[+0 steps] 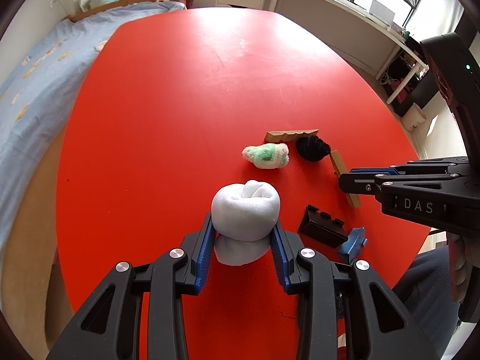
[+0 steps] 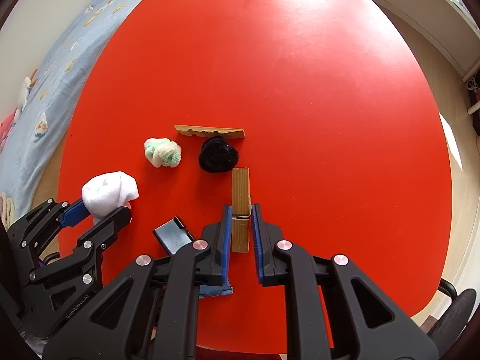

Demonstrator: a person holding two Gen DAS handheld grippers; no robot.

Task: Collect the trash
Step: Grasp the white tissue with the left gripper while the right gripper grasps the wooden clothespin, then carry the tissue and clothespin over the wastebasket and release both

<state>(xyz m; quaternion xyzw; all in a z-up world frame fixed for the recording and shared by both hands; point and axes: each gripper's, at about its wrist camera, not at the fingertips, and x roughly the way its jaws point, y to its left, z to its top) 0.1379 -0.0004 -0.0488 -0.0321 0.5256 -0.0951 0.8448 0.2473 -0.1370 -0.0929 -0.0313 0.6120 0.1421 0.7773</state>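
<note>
Your left tool (image 1: 244, 234) pinches the white sock ball (image 1: 246, 207) only by its edges, so it may slip, while your right tool (image 2: 241, 225), slightly open around the wooden piece (image 2: 240, 207), could knock the black pompom (image 2: 218, 155) at 12 o'clock.

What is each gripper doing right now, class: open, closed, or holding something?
Left gripper: shut on the white sock ball.
Right gripper: open around the wooden clothespin half, pads not quite touching it.
</note>
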